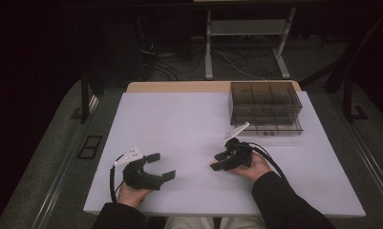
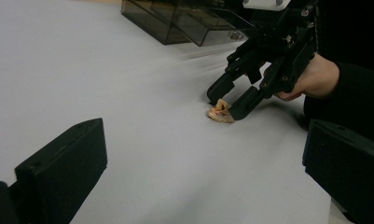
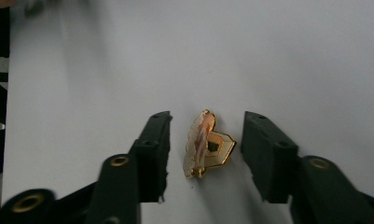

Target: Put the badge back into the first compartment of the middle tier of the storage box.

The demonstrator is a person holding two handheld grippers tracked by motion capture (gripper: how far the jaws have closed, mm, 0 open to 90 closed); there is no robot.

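right gripper [image 3: 205, 144] jaws apart, straddling gold hair clip [image 3: 207, 143]; uneven closing could flip or skid it. left gripper [image 1: 158, 165] jaws apart, idle.

In the high view the small gold clip [image 1: 213, 165] at the fingertips of the right gripper [image 1: 218, 163] is too small to recognise. In the left gripper view the smoky plastic organizer [image 2: 184, 21] is cut by the top edge and partly hidden behind that gripper.
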